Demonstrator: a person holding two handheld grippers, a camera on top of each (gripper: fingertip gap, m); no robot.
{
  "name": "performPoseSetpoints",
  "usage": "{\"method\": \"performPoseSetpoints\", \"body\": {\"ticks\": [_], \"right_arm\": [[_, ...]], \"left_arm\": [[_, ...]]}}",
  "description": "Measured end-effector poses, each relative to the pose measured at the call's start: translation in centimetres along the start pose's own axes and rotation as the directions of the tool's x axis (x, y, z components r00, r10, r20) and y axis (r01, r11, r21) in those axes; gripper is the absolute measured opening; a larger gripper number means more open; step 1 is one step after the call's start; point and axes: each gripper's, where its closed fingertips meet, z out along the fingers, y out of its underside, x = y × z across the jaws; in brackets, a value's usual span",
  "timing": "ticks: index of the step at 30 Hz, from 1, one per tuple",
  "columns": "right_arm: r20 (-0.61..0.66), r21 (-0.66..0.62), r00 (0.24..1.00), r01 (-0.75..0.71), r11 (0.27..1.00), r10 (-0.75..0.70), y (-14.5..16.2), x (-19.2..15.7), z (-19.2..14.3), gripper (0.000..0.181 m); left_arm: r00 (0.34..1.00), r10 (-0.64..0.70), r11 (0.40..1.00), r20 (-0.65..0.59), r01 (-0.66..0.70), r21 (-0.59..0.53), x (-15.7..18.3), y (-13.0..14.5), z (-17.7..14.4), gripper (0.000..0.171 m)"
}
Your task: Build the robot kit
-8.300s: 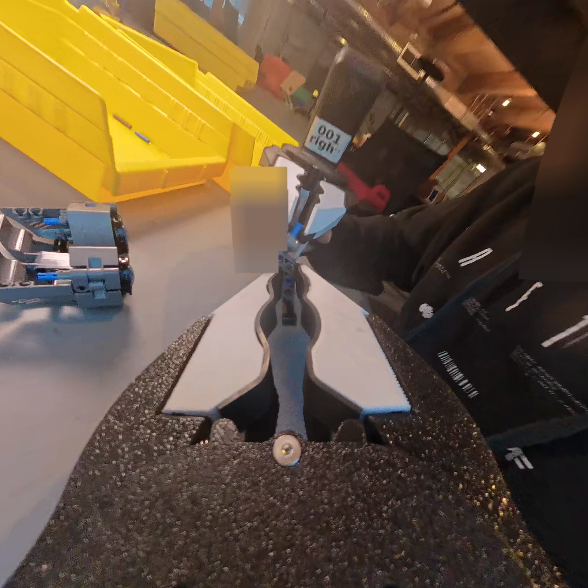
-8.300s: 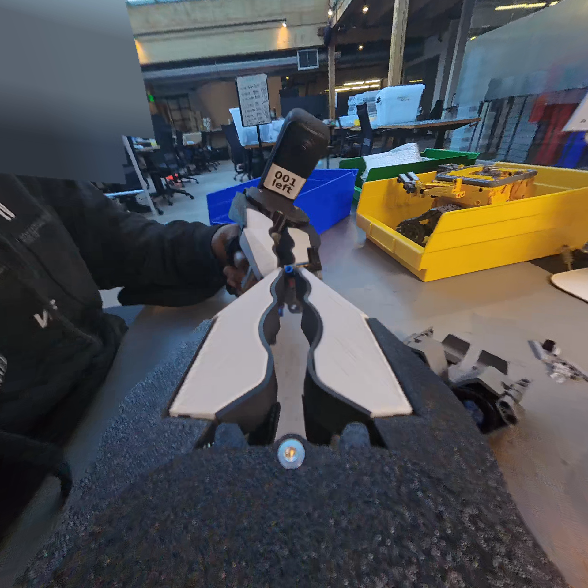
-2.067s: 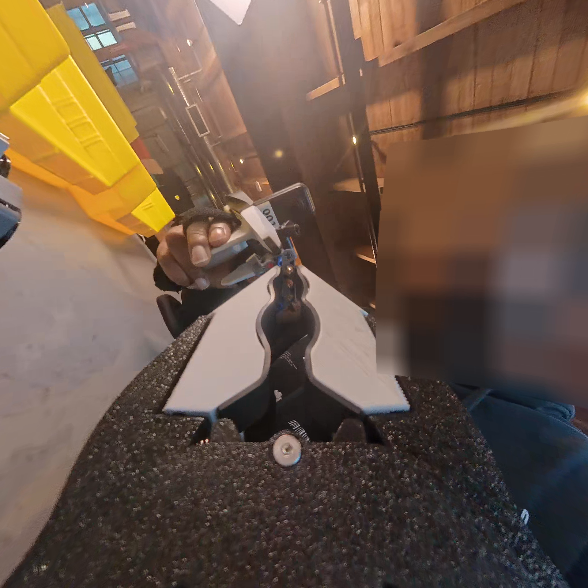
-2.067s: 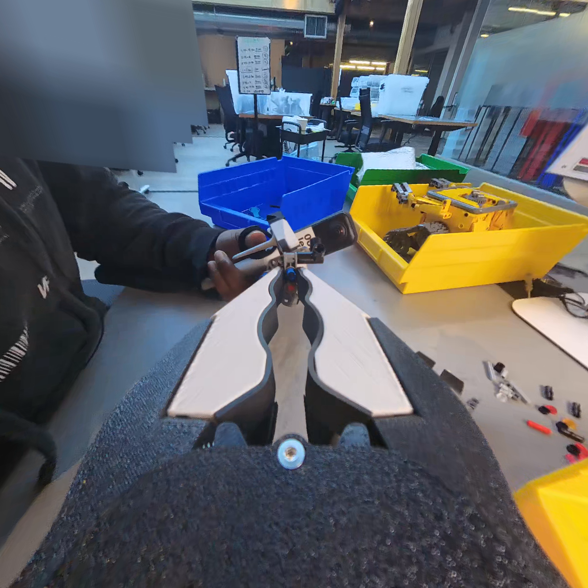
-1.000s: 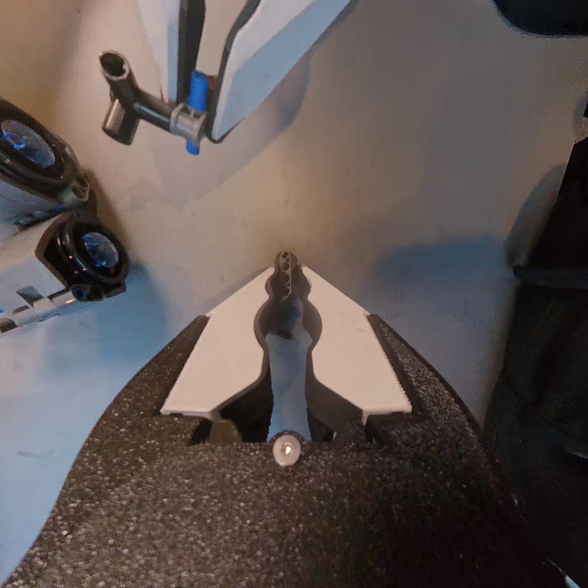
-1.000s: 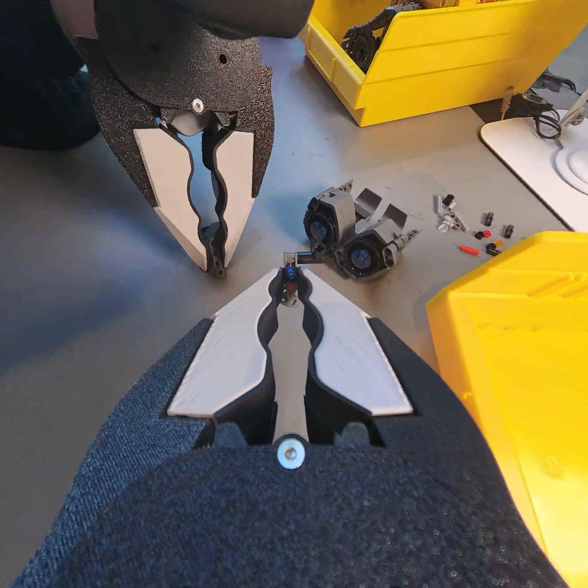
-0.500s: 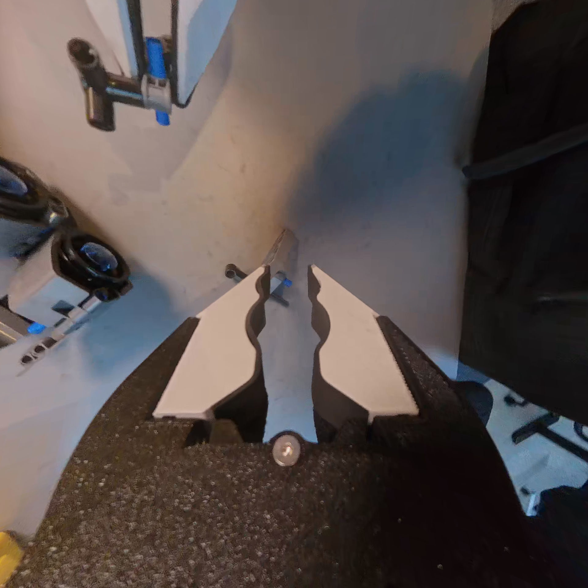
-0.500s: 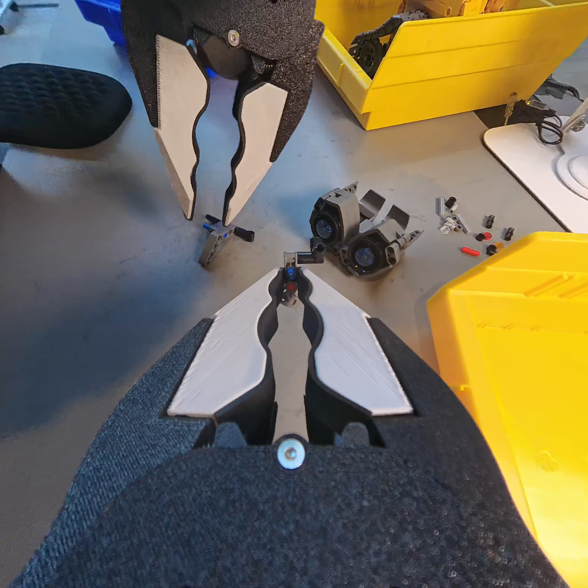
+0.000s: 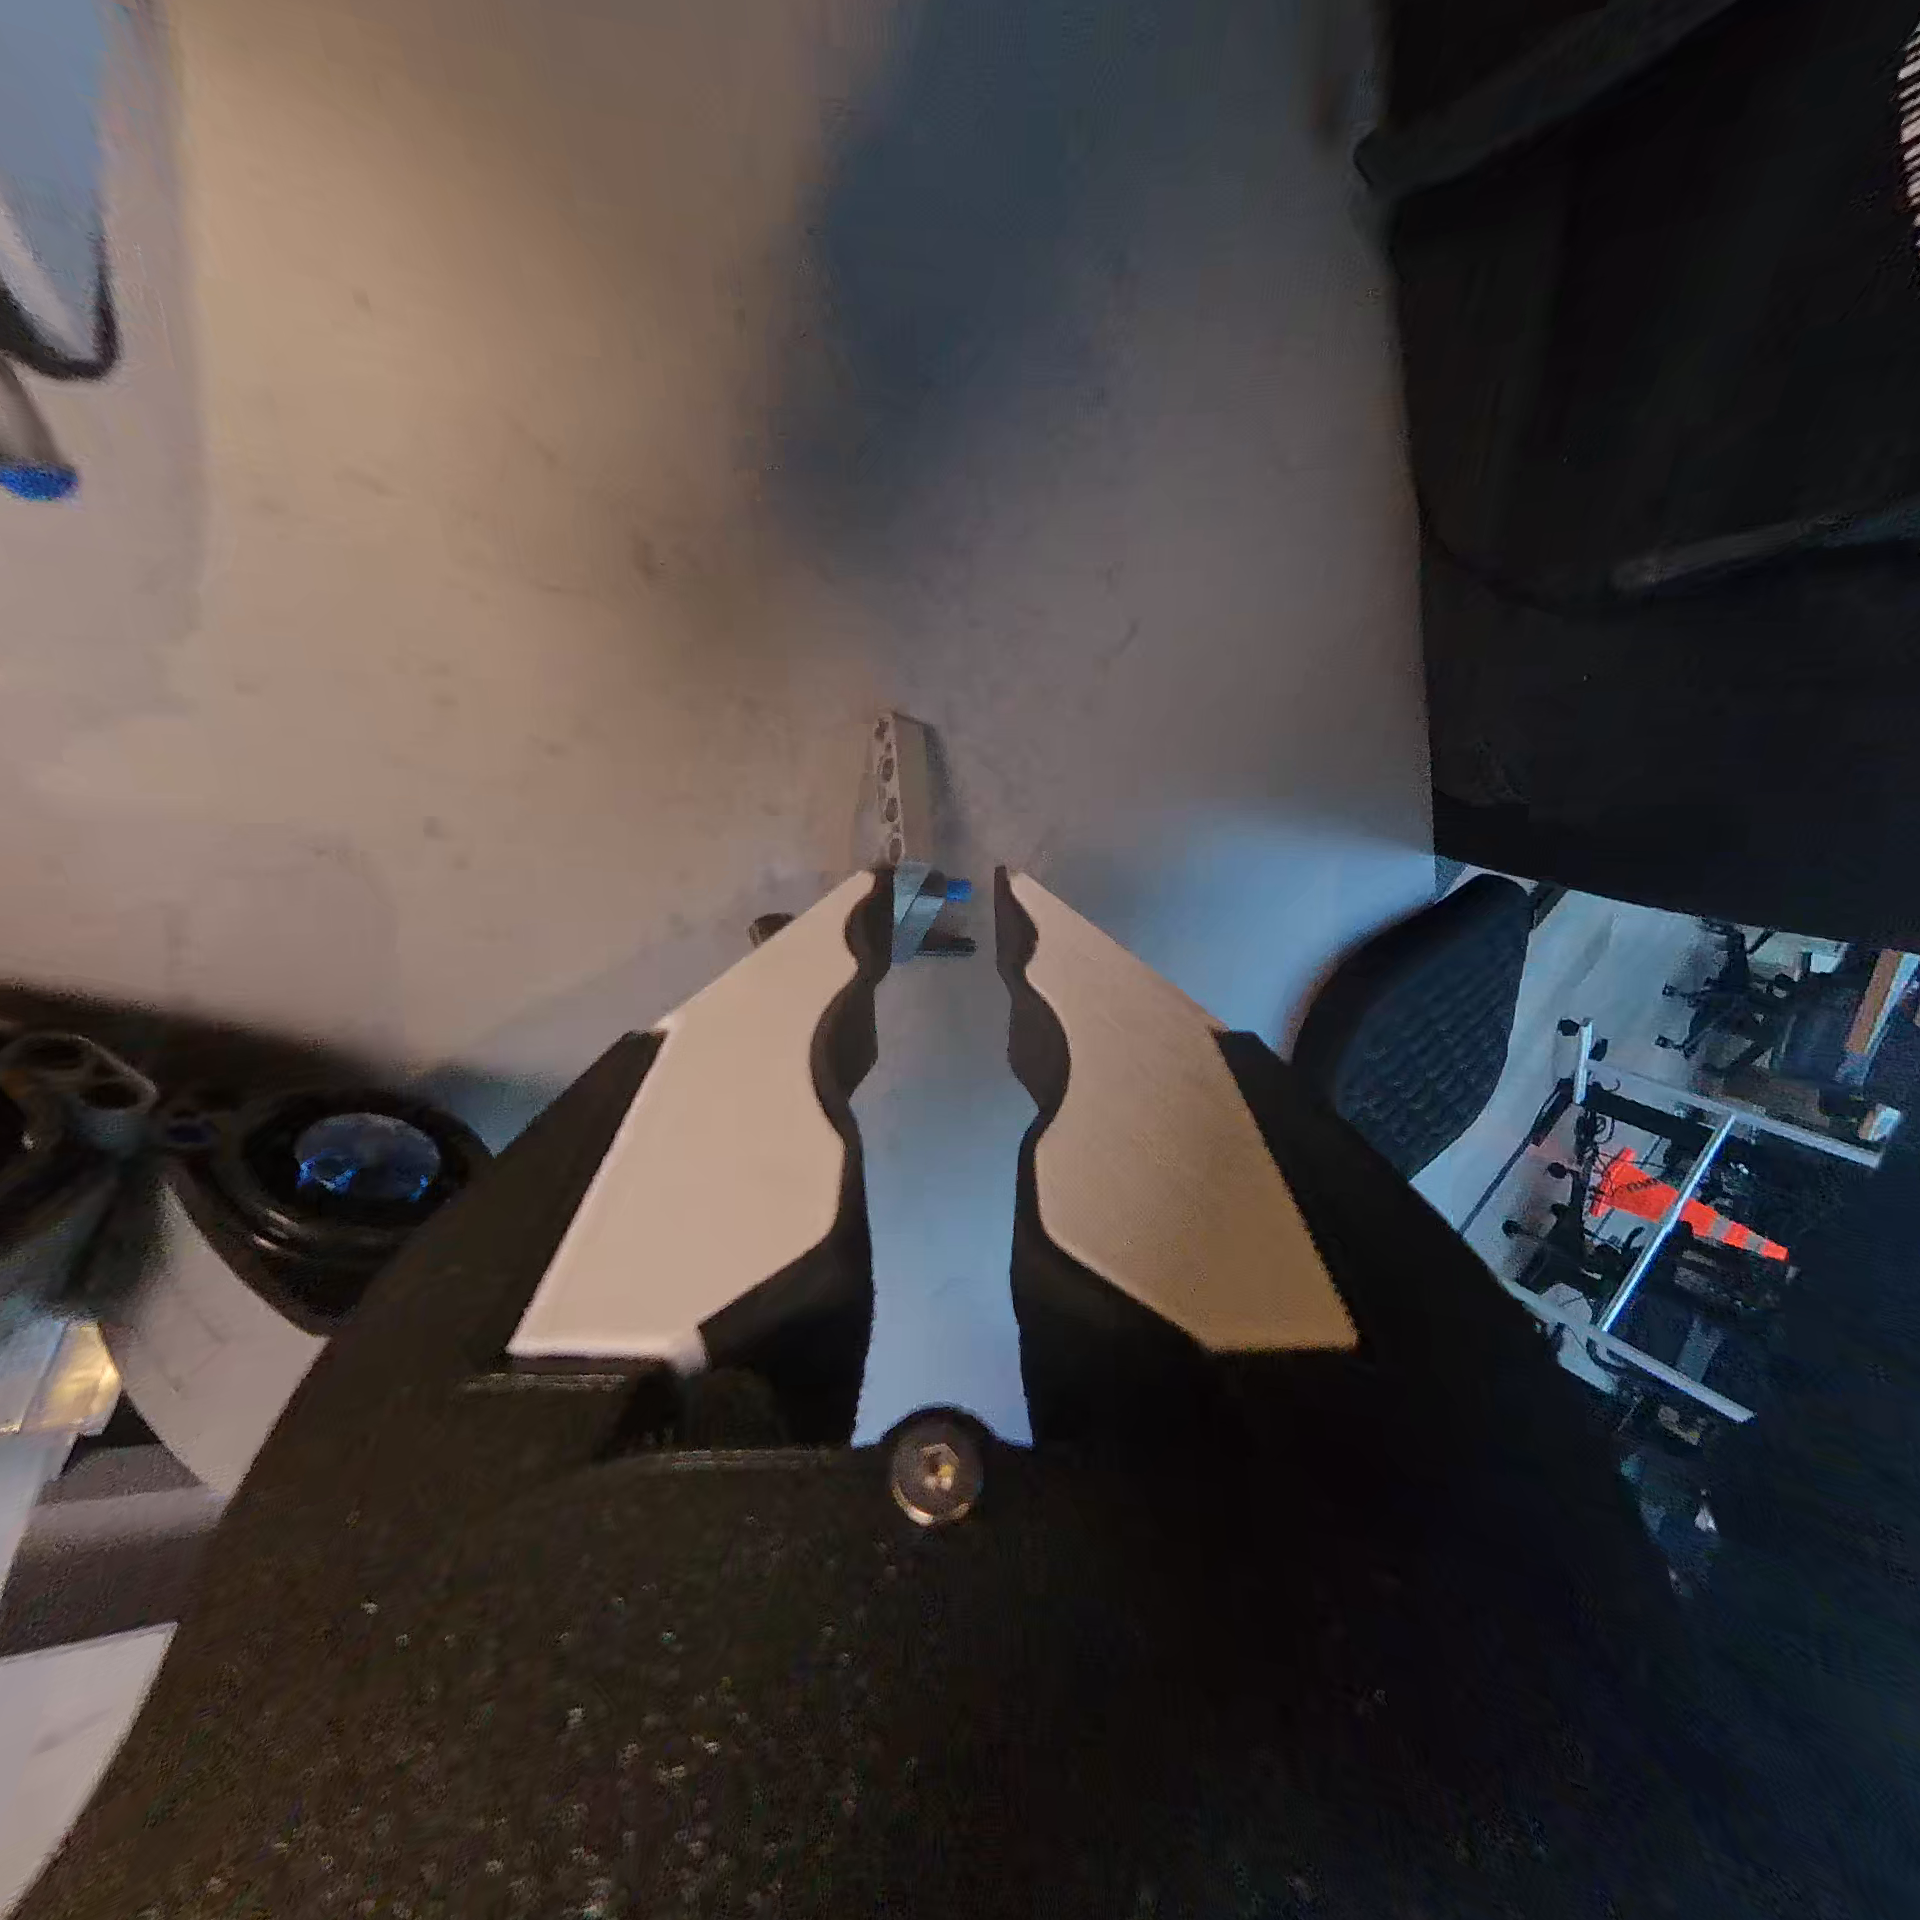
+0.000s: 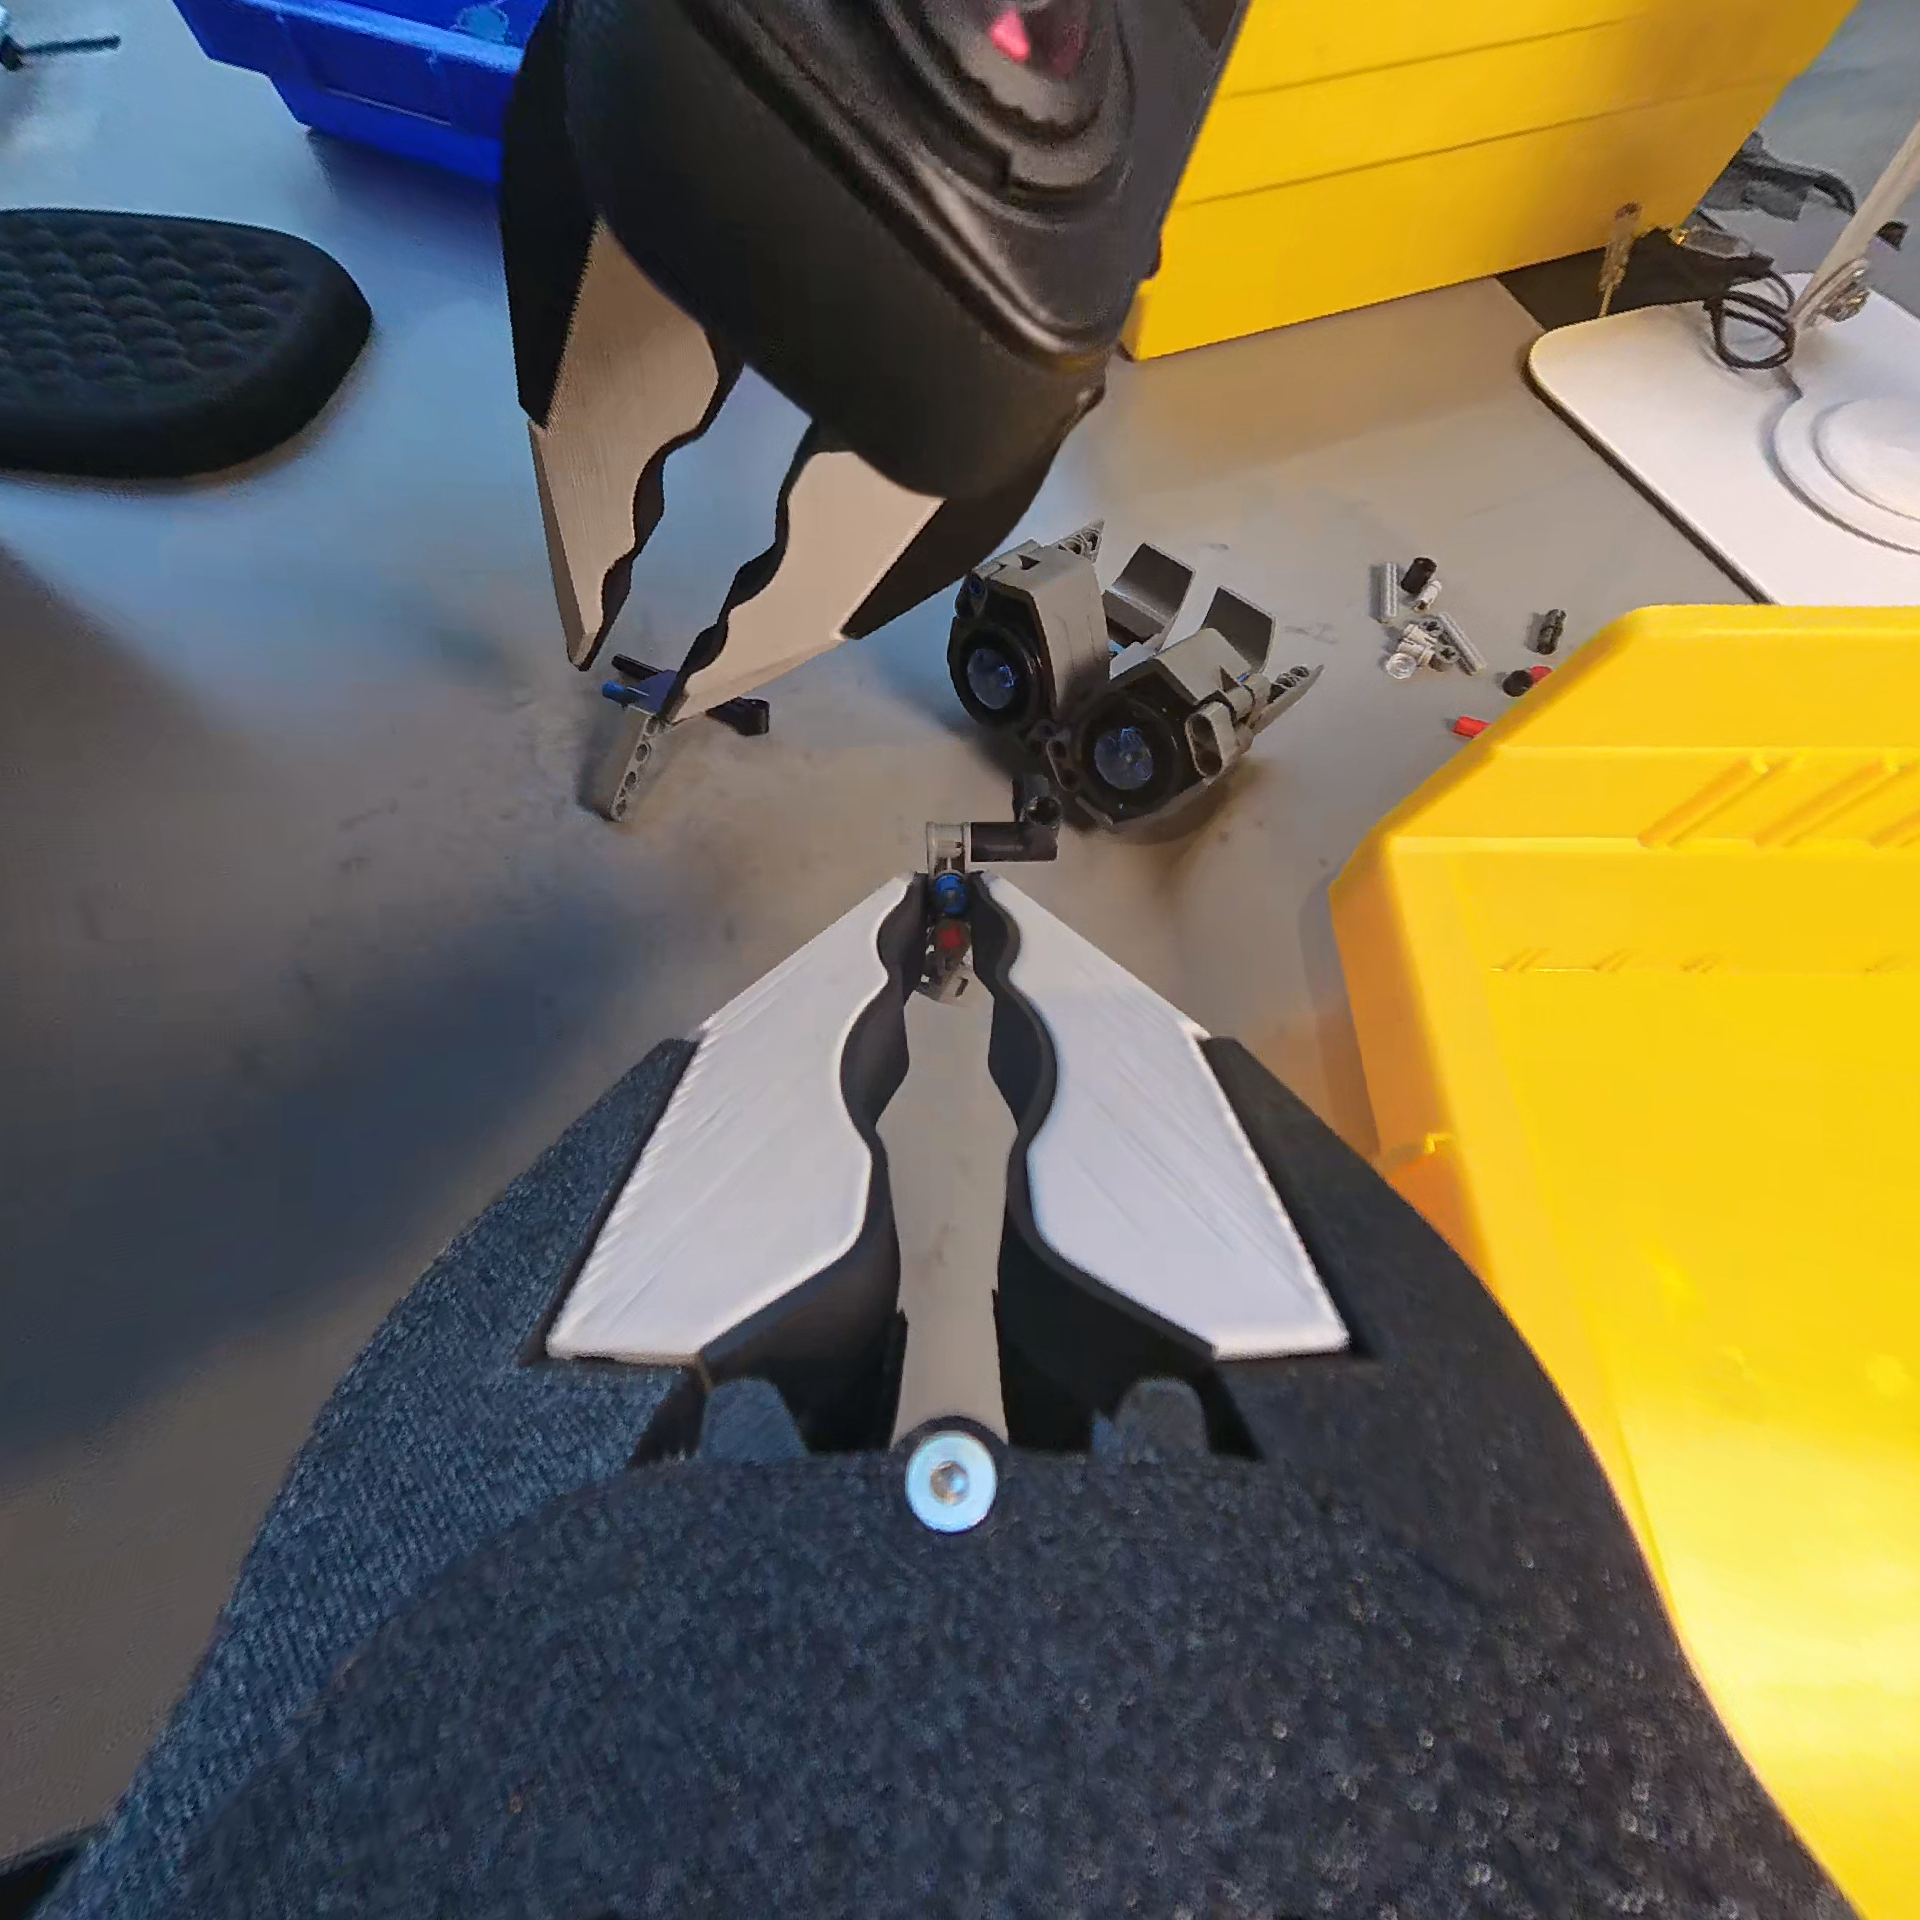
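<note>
My left gripper (image 9: pixel 935 878) is open, its tips just above a grey holed beam (image 9: pixel 896 800) that lies on the grey table with a blue pin and a black pin through it. In the right wrist view the left gripper (image 10: pixel 634 681) straddles the pinned end of that beam (image 10: pixel 629 764). My right gripper (image 10: pixel 948 894) is shut on a small pin assembly (image 10: pixel 987 836): a grey connector with a black angled piece sticks out past the tips, and blue and red pins sit between them. It hovers over the table near a grey twin-wheel assembly (image 10: pixel 1112 686).
A yellow bin (image 10: pixel 1662 1039) stands close at the right, another yellow bin (image 10: pixel 1455 135) and a blue bin (image 10: pixel 364 73) at the back. Small loose parts (image 10: pixel 1455 644) lie right of the assembly. A white base (image 10: pixel 1714 416) is at far right, a black chair seat (image 10: pixel 156 332) at left. Tip to tip, the grippers are about 12 cm apart. The right tips stand about 35 cm off the white base (image 10: pixel 1714 416).
My left gripper brought the grey beam down, opened and let it go on the table; it now tilts over it, still open. My right gripper keeps hold of its pin assembly.
</note>
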Motion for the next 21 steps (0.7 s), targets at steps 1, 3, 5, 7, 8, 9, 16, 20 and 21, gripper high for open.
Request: {"method": "performPoseSetpoints", "body": {"ticks": [1,3,5,7,8,9,16,20,21], "right_arm": [[0.001,-0.002,1.000,-0.002,1.000,0.002,0.1,0.0,0.0,0.006],[0.007,-0.004,1.000,-0.006,1.000,0.006,0.2,0.0,0.0,0.006],[0.012,-0.009,1.000,-0.009,1.000,0.009,0.4,0.0,0.1,0.006],[0.015,-0.014,1.000,-0.009,1.000,0.009,0.5,0.0,0.2,0.006],[0.016,-0.014,1.000,-0.009,1.000,0.010,0.5,-0.1,0.2,0.006],[0.018,-0.013,1.000,-0.010,1.000,0.010,0.5,-0.1,0.2,0.006],[0.029,-0.018,0.999,-0.016,1.000,0.017,0.7,-0.2,0.4,0.006],[0.042,0.063,0.999,-0.011,0.998,0.009,-0.9,-0.6,0.0,0.006],[0.047,0.111,0.999,-0.006,0.994,0.001,-1.8,-0.8,-0.3,0.006]], "left_arm": [[1.000,0.006,1.000,-0.001,-0.006,0.009,0.0,0.0,0.1,0.017],[1.000,0.019,1.000,0.014,-0.019,0.023,-0.2,0.1,0.4,0.016],[0.999,0.036,0.999,0.033,-0.037,0.009,-0.3,0.7,1.1,0.017],[0.997,0.052,0.998,0.064,-0.054,0.034,-0.4,0.6,1.4,0.021],[0.996,0.053,0.997,0.074,-0.057,0.050,-0.3,0.6,1.4,0.019],[0.996,0.054,0.996,0.075,-0.059,0.063,-0.1,0.6,1.5,0.017],[1.000,-0.007,0.988,0.028,0.002,0.151,1.5,0.8,3.0,0.010],[0.996,-0.062,0.855,-0.056,0.082,0.513,3.0,-2.0,0.8,0.010],[0.996,-0.056,0.775,-0.071,0.088,0.626,3.6,-2.9,-0.5,0.010]]}}
